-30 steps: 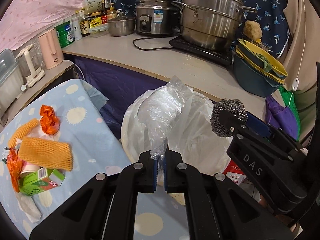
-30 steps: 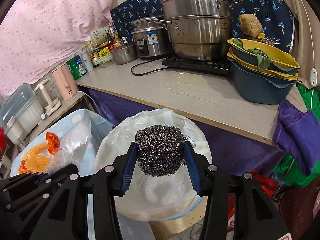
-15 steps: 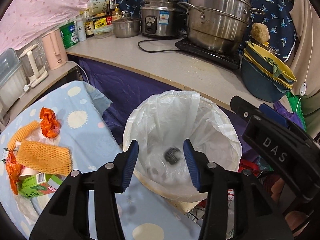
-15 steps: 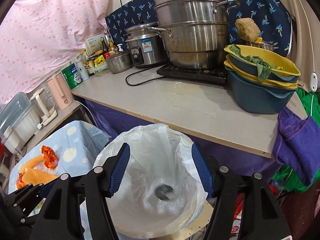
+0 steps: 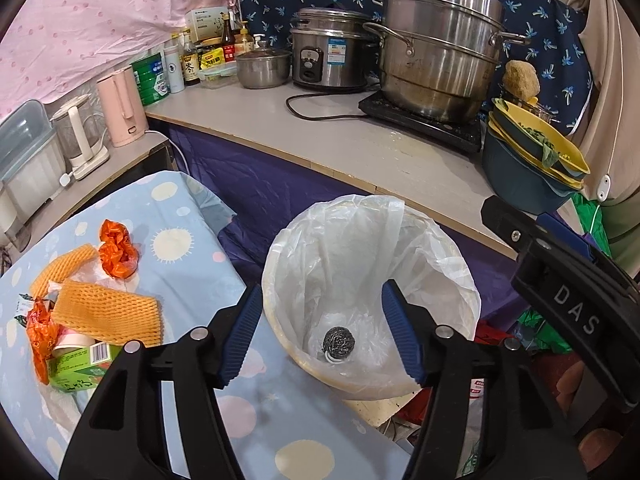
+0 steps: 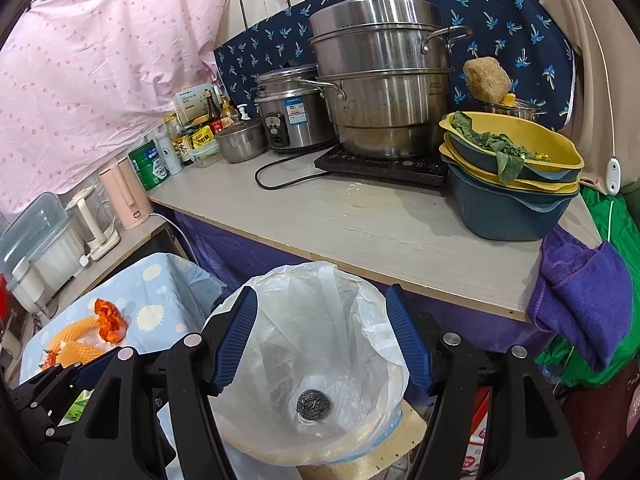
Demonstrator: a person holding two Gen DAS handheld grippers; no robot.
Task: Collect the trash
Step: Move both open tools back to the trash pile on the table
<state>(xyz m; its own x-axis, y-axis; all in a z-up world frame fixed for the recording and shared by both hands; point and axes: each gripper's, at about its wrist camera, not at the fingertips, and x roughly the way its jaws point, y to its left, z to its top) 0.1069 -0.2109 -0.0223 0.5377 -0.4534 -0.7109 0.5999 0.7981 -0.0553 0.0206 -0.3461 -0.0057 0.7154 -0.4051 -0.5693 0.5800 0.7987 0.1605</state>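
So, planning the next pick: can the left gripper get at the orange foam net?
Probably yes. The left gripper is open and empty, and the orange foam net lies uncovered atop the litter on the blue tablecloth.

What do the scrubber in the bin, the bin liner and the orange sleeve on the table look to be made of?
Scrubber: coiled steel wire, grey and glinting. Bin liner: thin translucent plastic film, wrinkled and glossy. Orange sleeve: probably foam netting, matte with a mesh texture.
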